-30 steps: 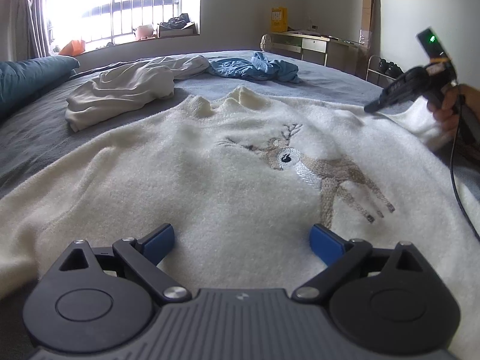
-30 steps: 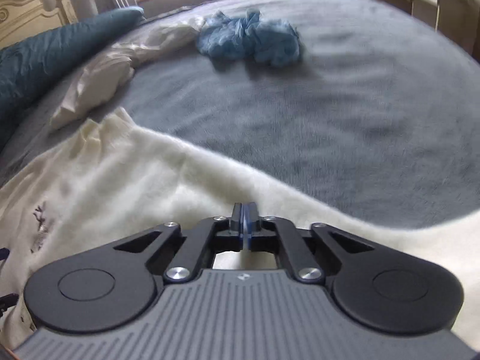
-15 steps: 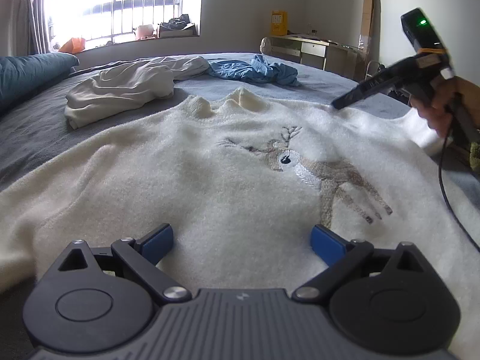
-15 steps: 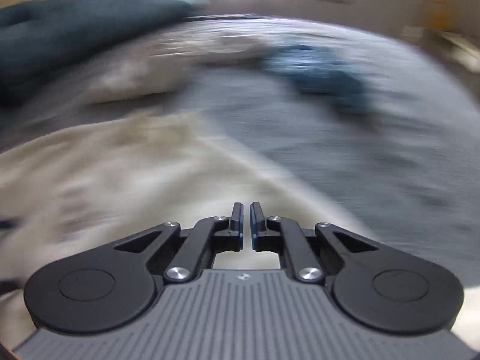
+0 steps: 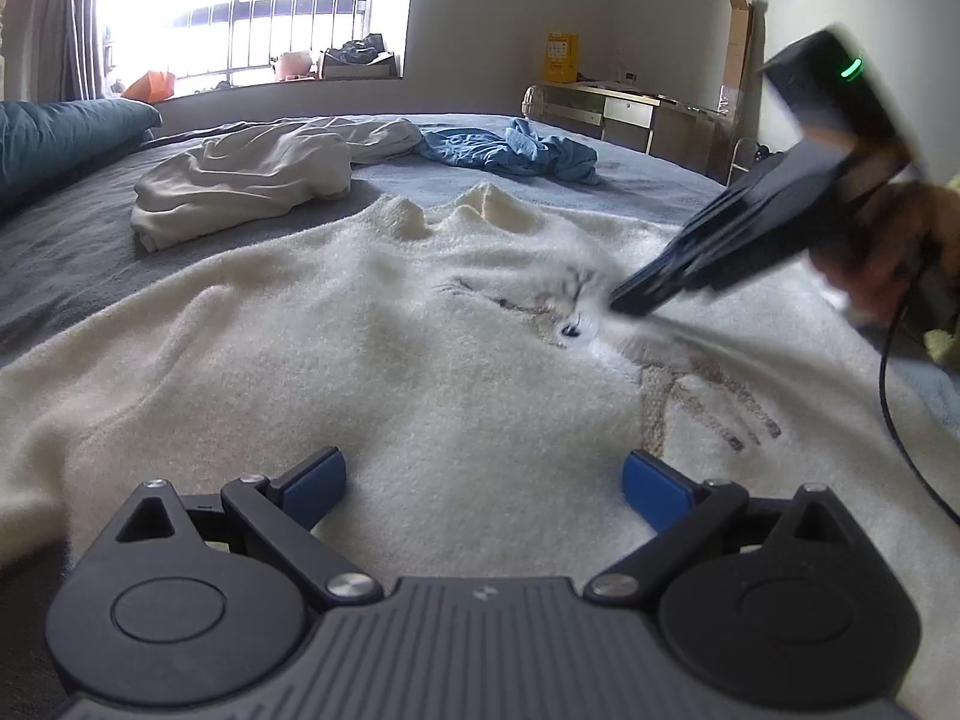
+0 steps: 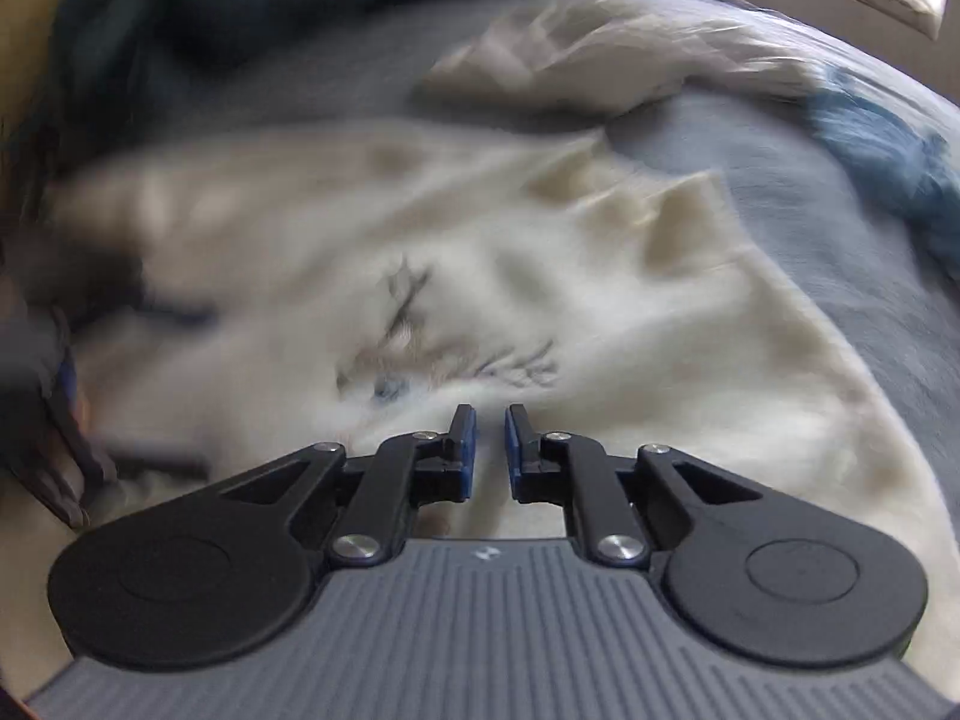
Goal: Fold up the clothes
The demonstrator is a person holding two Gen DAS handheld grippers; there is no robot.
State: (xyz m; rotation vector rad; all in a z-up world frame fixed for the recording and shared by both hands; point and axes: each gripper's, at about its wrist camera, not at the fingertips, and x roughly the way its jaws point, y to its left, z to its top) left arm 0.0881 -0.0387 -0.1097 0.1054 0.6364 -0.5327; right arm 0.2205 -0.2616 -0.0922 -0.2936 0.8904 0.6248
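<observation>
Left wrist view: the cream reindeer sweater (image 5: 420, 372) lies spread face up on the grey bedspread (image 5: 72, 240), collar away from the camera. Open bedspread runs along its left edge and beyond the collar, where a crumpled off-white garment (image 5: 252, 180) and a blue garment (image 5: 510, 150) lie well apart from it. The left gripper (image 5: 485, 480) sits low over the hem area, its 2 blue pads set wide, nothing between them. The right gripper (image 5: 624, 303) reaches in from the right, tilted down, tip over the reindeer's head; a hand (image 5: 888, 252) holds it, and motion blur hides whether it touches the knit.

Right wrist view: heavily blurred. The right gripper (image 6: 489, 441) points down at the sweater (image 6: 600, 312) near the embroidery; its jaws stand narrowly apart and are opening, with no fabric between them. The teal pillow (image 6: 240, 6) borders the bed's far side. The left gripper (image 6: 66, 384) shows only as a dark smear at the left edge.
</observation>
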